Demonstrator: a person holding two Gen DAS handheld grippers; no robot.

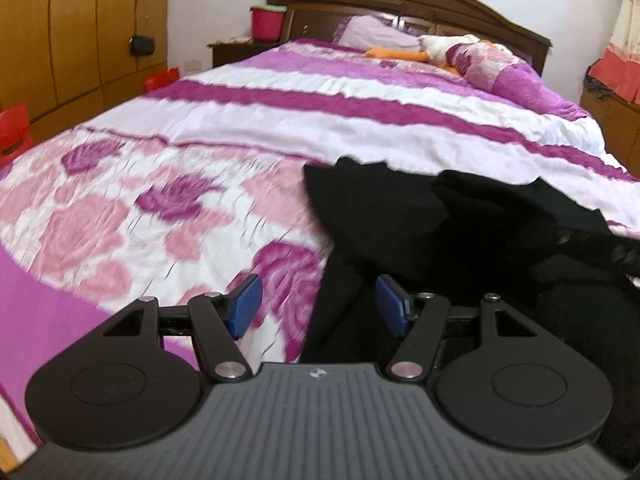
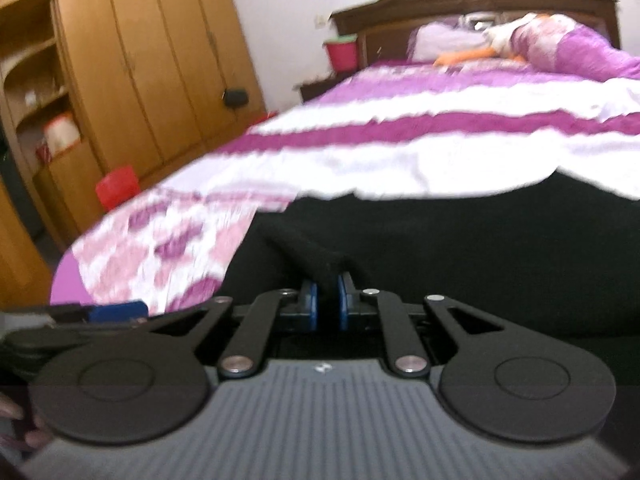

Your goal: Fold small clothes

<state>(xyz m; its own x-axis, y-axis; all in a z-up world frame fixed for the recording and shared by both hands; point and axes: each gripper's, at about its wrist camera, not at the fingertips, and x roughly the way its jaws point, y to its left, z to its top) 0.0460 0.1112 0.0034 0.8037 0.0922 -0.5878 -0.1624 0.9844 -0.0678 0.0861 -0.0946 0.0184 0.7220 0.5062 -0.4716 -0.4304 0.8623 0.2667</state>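
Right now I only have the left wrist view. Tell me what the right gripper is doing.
Observer: The right gripper is shut on a bunched fold of the black garment.
Operator: Tell me where my left gripper sits from that side.
Observer: One blue pad of it shows at the right wrist view's lower left edge, over the floral quilt.
Operator: Report anything else near it.
Observer: Fingertips of a hand show at that view's bottom left edge.

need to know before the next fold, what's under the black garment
The black garment lies on the floral quilt, which shows around it. Right gripper pinches a raised fold; left gripper is open at its edge. Whatever lies beneath is covered.
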